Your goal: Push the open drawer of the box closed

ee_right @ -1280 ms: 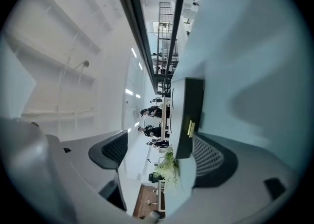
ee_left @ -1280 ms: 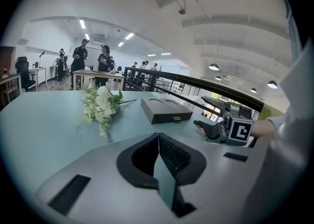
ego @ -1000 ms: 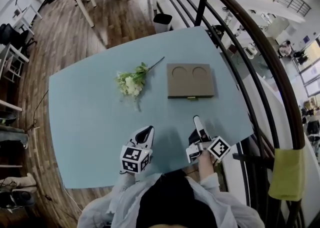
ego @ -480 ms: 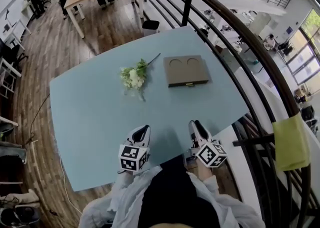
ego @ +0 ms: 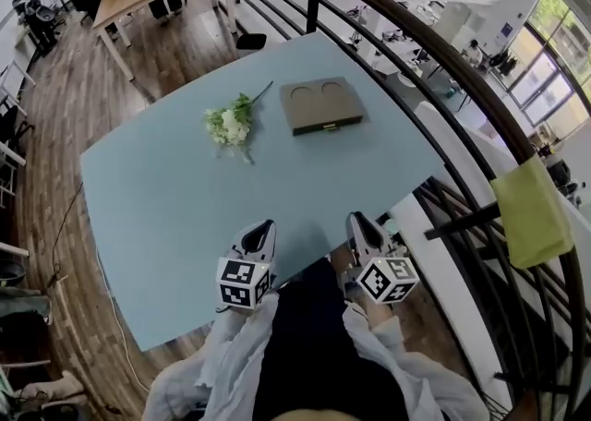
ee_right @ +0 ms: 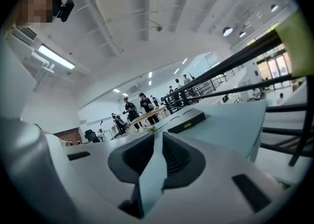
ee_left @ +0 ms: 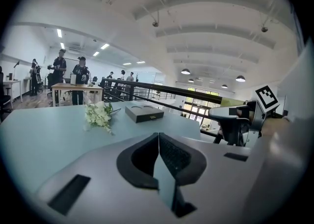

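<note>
Person wears loose, pale long sleeves point(ego: 226, 354) on both arms and a dark garment point(ego: 305, 336) down the front. The left hand-held gripper point(ego: 261, 233) has a light grey moulded shell, with two tapered jaws lined with black ribbed pads point(ee_left: 174, 154) and a dark rectangular slot either side. A white cube point(ego: 242, 282) at its rear carries black square markers. The right hand-held gripper point(ego: 360, 225) is identical in build, with a matching cube point(ego: 388, 279).

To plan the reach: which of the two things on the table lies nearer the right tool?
The flat brown box with two round hollows; the white flower bunch lies farther, to its left.
</note>
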Motion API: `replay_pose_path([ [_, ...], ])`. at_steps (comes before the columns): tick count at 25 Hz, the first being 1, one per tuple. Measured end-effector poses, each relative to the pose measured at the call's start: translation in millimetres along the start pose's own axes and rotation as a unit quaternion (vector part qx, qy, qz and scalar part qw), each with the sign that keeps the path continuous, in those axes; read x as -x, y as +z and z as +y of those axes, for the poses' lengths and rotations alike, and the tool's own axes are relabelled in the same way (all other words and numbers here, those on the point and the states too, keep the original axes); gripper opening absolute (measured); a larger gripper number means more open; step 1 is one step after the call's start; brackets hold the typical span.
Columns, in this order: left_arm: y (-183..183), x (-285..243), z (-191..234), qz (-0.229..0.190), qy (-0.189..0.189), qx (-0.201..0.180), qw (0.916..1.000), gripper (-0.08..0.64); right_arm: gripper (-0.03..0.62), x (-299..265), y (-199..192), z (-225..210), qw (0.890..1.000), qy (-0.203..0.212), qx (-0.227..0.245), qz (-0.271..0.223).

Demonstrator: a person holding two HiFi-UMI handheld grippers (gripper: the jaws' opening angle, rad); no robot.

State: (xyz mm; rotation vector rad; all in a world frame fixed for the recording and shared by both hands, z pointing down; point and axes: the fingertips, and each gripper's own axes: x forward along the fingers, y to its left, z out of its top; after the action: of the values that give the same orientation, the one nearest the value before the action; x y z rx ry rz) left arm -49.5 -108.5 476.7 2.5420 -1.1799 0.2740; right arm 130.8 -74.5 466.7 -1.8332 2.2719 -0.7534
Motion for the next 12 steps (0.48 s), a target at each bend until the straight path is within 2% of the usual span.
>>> replay_pose_path([
  [4, -8, 5, -18, 0.000, -0.019, -0.005, 0.9998, 0.018, 0.007, 23, -6, -7, 1.000, -0.021, -0.004, -0.013],
  [6, -13, 7, -23, 0.001, -0.026, -0.006, 0.9996, 0.018, 0.006, 31, -9, -9, 0.999, -0.029, 0.004, -0.016],
  [12, -20, 11, -32, 0.004, -0.035, -0.010, 0.9993, 0.018, 0.006, 45, -22, -13, 0.996, -0.057, 0.071, 0.016],
])
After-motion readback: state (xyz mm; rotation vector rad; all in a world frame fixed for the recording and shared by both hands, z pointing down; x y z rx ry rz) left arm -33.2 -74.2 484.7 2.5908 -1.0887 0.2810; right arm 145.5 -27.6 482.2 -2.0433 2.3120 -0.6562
